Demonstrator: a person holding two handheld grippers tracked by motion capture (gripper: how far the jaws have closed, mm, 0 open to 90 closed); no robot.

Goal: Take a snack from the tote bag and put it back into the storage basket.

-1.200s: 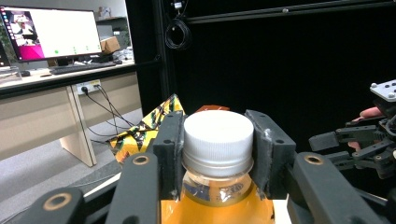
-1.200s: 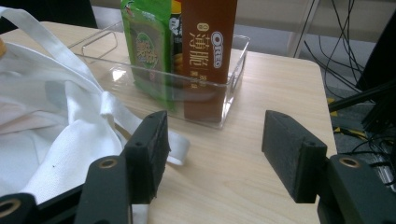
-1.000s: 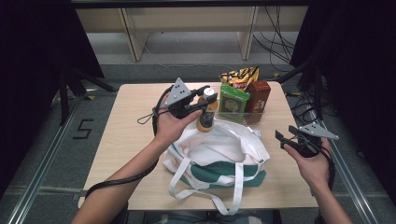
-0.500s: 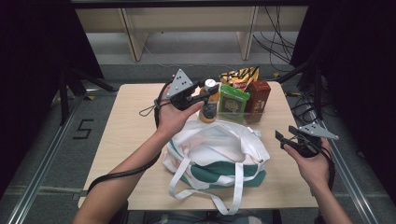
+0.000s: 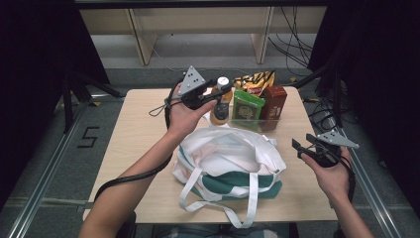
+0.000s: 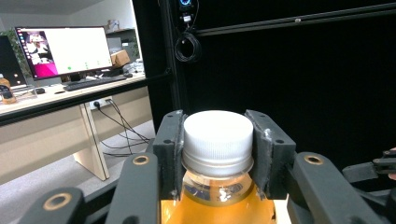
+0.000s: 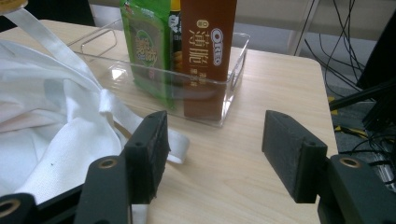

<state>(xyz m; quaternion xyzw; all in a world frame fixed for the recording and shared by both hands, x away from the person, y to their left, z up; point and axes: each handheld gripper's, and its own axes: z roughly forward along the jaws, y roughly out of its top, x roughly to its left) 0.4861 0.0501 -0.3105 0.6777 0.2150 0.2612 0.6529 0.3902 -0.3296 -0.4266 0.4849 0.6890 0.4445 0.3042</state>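
Note:
My left gripper (image 5: 221, 88) is shut on the white cap of an orange juice bottle (image 5: 221, 108), which hangs upright at the left end of a clear tray (image 5: 253, 121). In the left gripper view the pads (image 6: 169, 140) press both sides of the cap (image 6: 218, 133), with orange liquid below it. A white and green tote bag (image 5: 228, 166) lies open mid-table, nearer the person. My right gripper (image 5: 299, 147) is held open at the table's right edge; in its own view the gripper (image 7: 215, 151) has nothing between its jaws and faces the tray (image 7: 233, 74).
The tray holds a green snack packet (image 5: 247, 105), a brown Oreo box (image 5: 274, 103) and a yellow striped packet (image 5: 255, 79). A bag strap (image 7: 173, 142) lies on the wood just ahead of the right jaws. Bare tabletop (image 5: 138, 129) lies on the left.
The left gripper has carried the bottle up and away from the bag's mouth toward the tray's left end. The right gripper has stayed where it was.

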